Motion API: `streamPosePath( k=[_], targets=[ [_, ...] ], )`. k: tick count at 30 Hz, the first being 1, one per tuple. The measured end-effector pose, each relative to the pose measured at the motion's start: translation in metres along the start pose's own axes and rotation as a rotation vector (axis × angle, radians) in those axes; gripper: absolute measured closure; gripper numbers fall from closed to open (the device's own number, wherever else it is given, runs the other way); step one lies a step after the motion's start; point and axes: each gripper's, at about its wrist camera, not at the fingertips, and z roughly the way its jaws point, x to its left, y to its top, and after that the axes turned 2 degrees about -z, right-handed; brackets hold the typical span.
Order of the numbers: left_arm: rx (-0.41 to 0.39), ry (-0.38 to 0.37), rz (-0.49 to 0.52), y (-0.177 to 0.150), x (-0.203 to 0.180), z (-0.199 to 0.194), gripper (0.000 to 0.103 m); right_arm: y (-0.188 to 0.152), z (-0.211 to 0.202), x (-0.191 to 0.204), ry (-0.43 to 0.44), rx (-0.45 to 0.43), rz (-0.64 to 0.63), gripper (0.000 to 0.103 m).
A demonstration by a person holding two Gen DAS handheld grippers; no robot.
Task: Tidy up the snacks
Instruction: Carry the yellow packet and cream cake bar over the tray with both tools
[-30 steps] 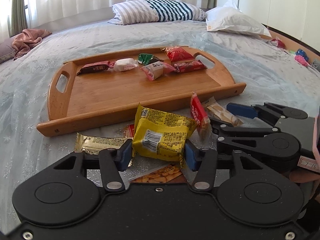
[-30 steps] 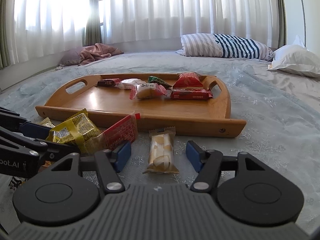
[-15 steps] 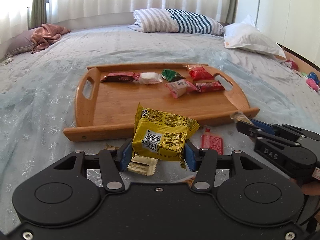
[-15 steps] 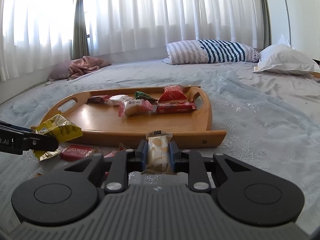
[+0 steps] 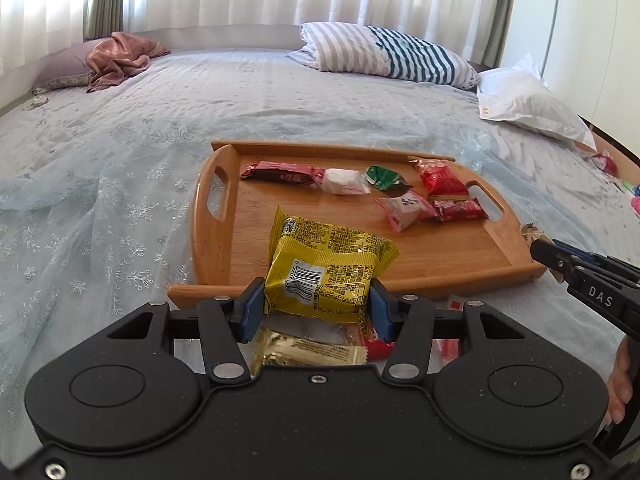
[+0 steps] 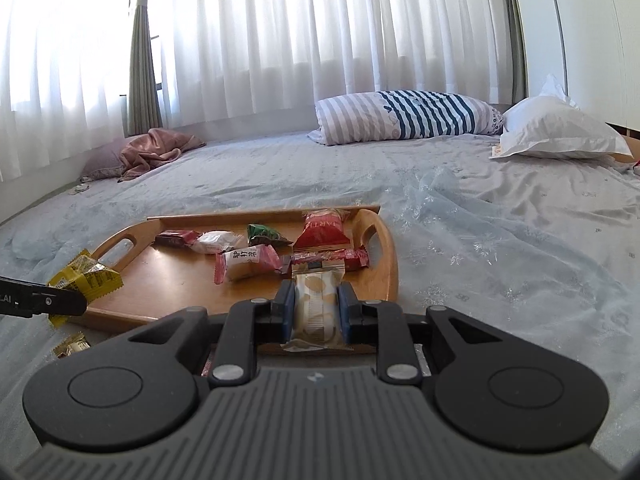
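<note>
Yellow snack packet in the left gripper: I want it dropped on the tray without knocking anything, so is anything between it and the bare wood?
Nothing visible. The yellow packet, clamped in the left gripper, faces bare tray; the snacks lie toward the far side.

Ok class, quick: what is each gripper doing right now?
Left gripper: closed on the yellow packet.
Right gripper: closed on the biscuit packet.

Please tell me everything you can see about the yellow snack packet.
The yellow snack packet is a crinkled foil pillow pack with black print and a white barcode panel. It is held above the bed near the wooden tray's front edge, tilted, its lower part clamped between the left gripper's blue pads. Nothing else touches it.
</note>
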Motion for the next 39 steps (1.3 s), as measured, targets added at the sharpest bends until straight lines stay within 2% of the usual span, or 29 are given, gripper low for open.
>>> streamPosePath(
  k=[6, 14, 20, 27, 39],
  targets=[
    [0.028, 0.009, -0.032, 0.013, 0.012, 0.019, 0.052, 0.009, 0.02, 0.006, 0.094, 0.054, 0.032, 0.076],
    [0.029, 0.043, -0.055, 0.041, 0.023, 0.051, 0.052, 0.024, 0.055, 0.053, 0.181, 0.073, -0.006, 0.076],
    [0.061, 0.052, -0.068, 0.057, 0.032, 0.082, 0.052, 0.035, 0.092, 0.079, 0.217, 0.126, -0.017, 0.076],
    [0.096, 0.063, -0.083, 0.069, 0.041, 0.117, 0.052, 0.039, 0.137, 0.089, 0.201, 0.227, -0.021, 0.076],
    [0.105, 0.045, -0.112, 0.082, 0.047, 0.151, 0.052, 0.044, 0.169, 0.1, 0.157, 0.238, -0.044, 0.076]
  ],
)
